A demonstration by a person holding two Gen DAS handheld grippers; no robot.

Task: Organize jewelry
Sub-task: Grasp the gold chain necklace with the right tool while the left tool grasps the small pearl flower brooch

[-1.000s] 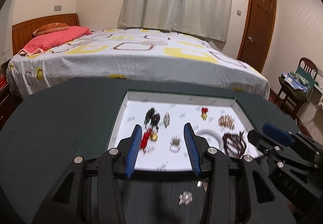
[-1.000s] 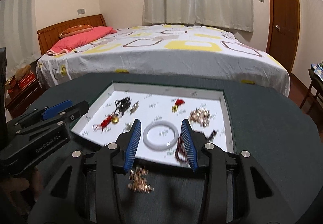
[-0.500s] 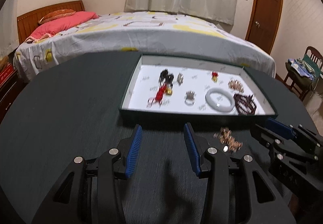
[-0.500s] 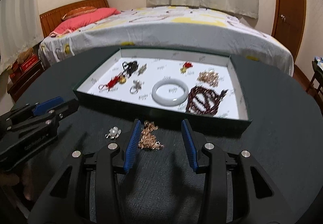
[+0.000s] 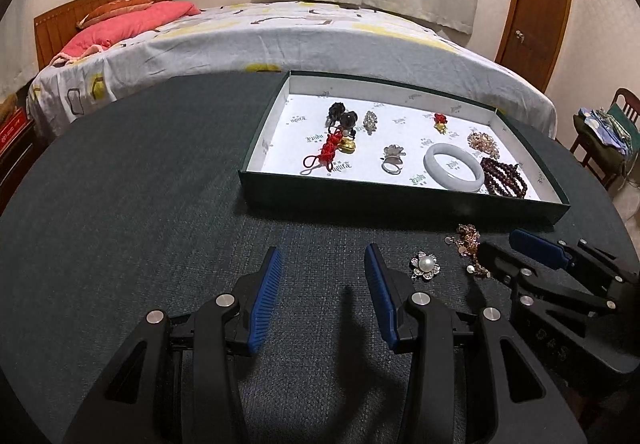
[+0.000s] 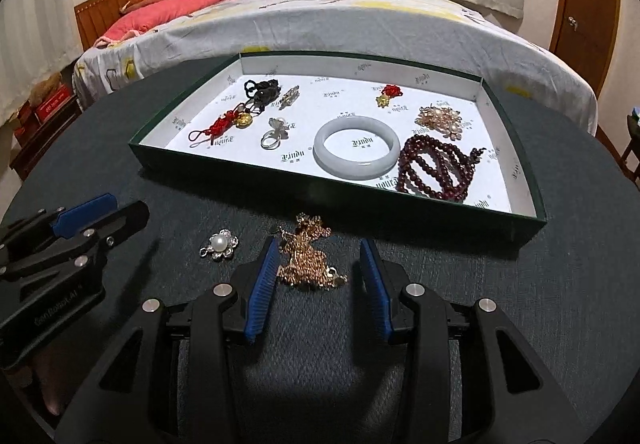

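A shallow green box (image 6: 420,198) with a white liner holds a white bangle (image 6: 357,146), dark red beads (image 6: 436,168), a ring (image 6: 274,134), red-knot charms and other pieces. It also shows in the left wrist view (image 5: 400,200). On the dark table in front of it lie a gold chain (image 6: 308,260) and a pearl flower brooch (image 6: 219,244). My right gripper (image 6: 319,248) is open, with the chain between its fingers. My left gripper (image 5: 322,256) is open and empty, left of the brooch (image 5: 426,265).
The round table has a dark green cloth (image 5: 140,204). A bed (image 5: 304,40) stands behind it, a door (image 5: 536,4) at the back right and a chair (image 5: 604,132) with clothes at the right.
Both grippers have pulled back from over the box and come down low over the cloth. The right gripper now straddles the gold chain.
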